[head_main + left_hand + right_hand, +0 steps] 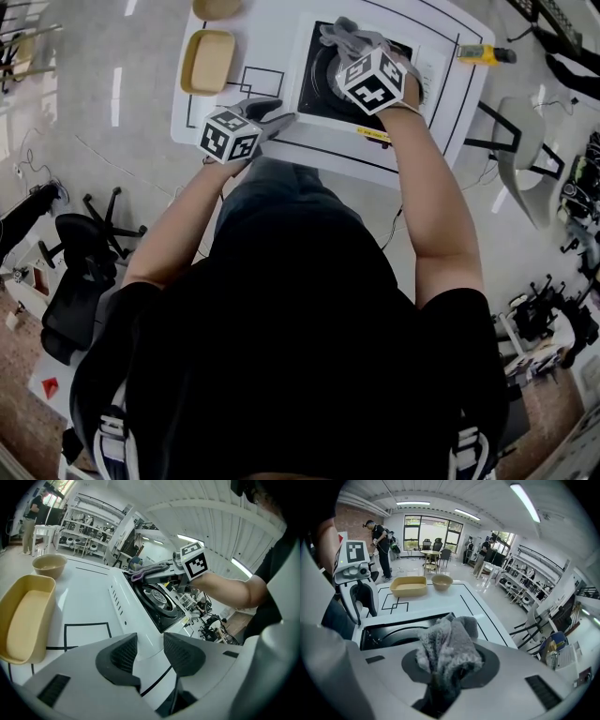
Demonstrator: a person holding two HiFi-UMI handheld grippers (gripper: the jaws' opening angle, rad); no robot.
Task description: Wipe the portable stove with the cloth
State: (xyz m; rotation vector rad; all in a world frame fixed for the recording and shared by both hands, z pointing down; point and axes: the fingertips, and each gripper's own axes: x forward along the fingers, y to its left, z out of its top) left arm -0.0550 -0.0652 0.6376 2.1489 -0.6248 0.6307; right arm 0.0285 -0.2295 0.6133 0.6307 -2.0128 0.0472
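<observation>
My right gripper [446,670] squeezes the cloth [447,641] tight, over the stove [389,634]. My left gripper [149,654], near-left of it, is a little open, empty. I should press flat and rub slowly.

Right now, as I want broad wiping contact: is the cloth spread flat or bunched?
Bunched: the cloth is a crumpled wad clamped in the right gripper, above the stove.

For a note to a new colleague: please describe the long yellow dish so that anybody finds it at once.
Find the white table, then the portable stove on it. To the stove's left, in the head view, lie two yellowish dishes. The one meant is the rectangular tray, nearer the person; the round bowl lies beyond it.
</observation>
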